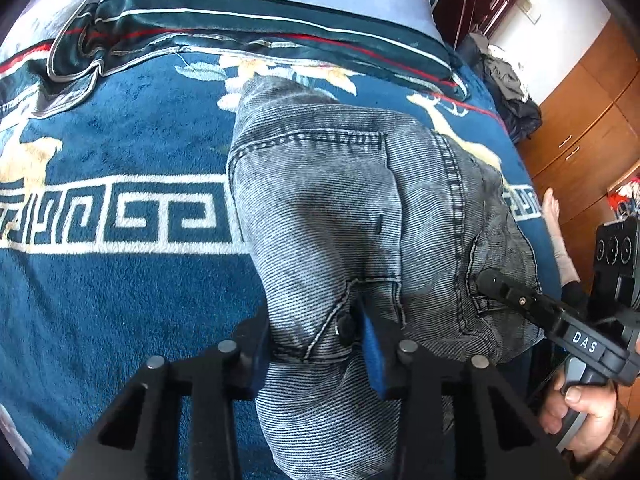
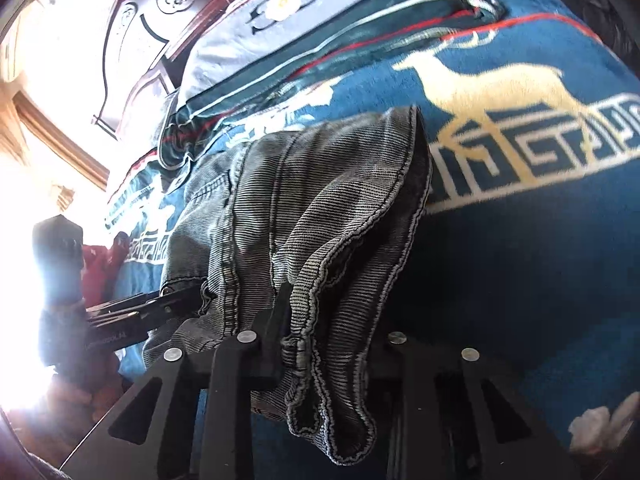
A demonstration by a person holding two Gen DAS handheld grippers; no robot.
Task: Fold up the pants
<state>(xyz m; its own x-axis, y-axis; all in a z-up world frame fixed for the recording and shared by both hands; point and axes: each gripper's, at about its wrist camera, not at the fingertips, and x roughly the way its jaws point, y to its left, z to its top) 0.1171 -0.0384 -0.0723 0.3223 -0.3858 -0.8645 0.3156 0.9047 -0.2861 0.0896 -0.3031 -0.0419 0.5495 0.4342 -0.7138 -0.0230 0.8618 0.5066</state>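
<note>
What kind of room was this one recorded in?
Most likely a bedroom in a home. The jeans lie on a bed covered by a blue deer-pattern blanket, with a pillow at the carved wooden headboard, and wooden cabinets beside it.

The pants (image 1: 340,200) are grey jean cloth with fine ribs and thick stitched seams. Under them, the blue blanket (image 1: 132,300) looks soft and fuzzy. Beyond the pants, the pillow (image 1: 280,12) is smooth, slightly shiny cloth. Both grippers are matt black plastic with small grey metal pins.
</note>
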